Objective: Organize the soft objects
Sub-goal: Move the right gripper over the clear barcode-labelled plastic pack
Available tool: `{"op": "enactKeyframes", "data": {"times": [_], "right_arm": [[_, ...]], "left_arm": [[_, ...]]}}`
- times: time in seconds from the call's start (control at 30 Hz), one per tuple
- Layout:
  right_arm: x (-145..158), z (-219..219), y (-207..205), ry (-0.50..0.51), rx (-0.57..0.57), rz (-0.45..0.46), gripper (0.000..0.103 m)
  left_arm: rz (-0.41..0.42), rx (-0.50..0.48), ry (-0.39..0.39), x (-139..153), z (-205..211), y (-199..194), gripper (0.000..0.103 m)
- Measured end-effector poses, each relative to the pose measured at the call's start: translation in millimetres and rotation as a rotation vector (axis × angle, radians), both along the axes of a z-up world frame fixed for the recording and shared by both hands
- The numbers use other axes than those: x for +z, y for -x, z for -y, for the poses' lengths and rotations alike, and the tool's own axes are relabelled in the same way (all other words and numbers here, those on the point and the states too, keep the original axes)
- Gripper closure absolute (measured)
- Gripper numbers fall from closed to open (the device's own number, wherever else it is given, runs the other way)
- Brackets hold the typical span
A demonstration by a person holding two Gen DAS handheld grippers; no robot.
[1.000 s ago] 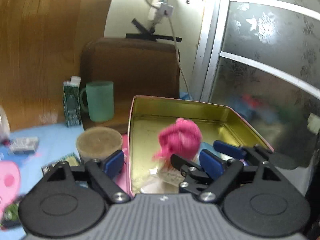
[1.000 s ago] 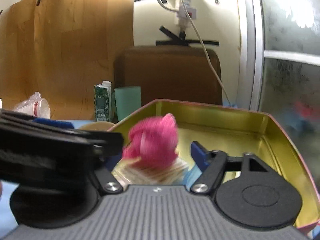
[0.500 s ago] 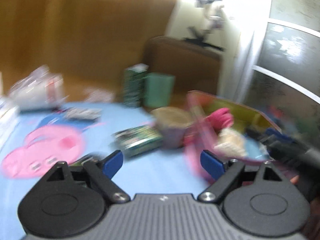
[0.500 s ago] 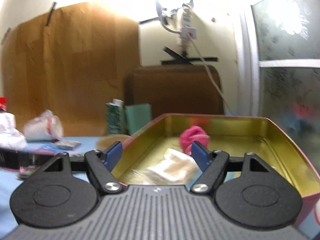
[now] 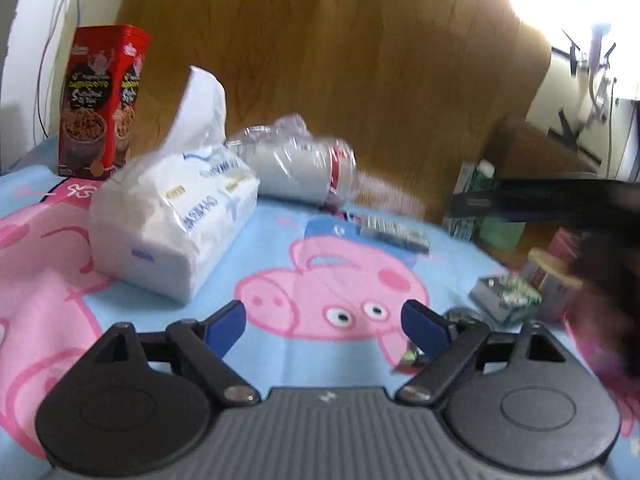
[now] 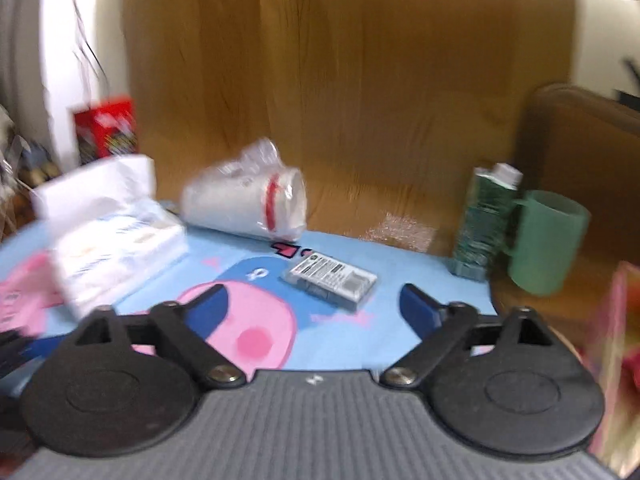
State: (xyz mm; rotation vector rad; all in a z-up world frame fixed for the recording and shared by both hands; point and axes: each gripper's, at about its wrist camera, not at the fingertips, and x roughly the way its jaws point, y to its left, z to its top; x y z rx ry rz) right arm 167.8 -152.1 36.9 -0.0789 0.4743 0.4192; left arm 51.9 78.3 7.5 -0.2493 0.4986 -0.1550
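Both grippers are empty, my left gripper (image 5: 324, 322) wide, my right gripper (image 6: 314, 306) opening over bare cloth; the tissue pack (image 5: 172, 224) lies at ten o'clock of the left, light, squashy, slick-wrapped I judge; I'd pinch across its short sides.

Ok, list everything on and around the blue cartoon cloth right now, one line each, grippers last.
tissue pack: one, white, left on the cloth, a tissue sticking up
sleeve of cups: one, white with red band, in clear wrap, lying on its side at the back
red tin: one, upright, back left corner
small flat packet: one, grey-white, mid cloth
green carton: one, upright, back right
green mug: one, beside the carton
cloth: one, blue with pink pig print
left gripper: empty, open
right gripper: empty, jaws opening
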Motion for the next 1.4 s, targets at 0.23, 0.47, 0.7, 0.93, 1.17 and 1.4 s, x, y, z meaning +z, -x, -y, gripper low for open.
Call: {"op": "enactKeyframes", "data": {"times": [0.23, 0.47, 0.7, 0.93, 1.17, 1.4], "right_arm": [[-19.7, -33.0, -118.3, -0.029, -0.219, -0.218, 0.008], [-46.7, -41.7, -133.3, -0.072, -0.161, -0.357, 0.021], [-46.0, -55.9, -88.5, -0.087, -0.015, -0.378, 0.035], [-40.9, -83.7, -31.6, -0.067, 0.168, -0.384, 0.036], [-41.3, -95.9, -33.7, 0.002, 0.221, -0.339, 0.028], [-46.1, -115.3, -7.7, 0.142, 0.282, -0.218, 0.042]], "left_arm": [[-0.003, -0.012, 0.079, -2.3, -7.4, -1.8, 0.014], [-0.03, -0.004, 0.135, -4.7, -15.2, -3.7, 0.012], [-0.02, 0.091, 0.168, -3.9, -30.3, 0.3, 0.012], [-0.003, 0.225, 0.171, -2.7, -44.8, 3.2, 0.012], [0.017, 0.293, 0.181, -2.1, -53.5, 4.7, 0.012], [0.022, 0.306, 0.158, -1.4, -50.6, 5.9, 0.012]]}}
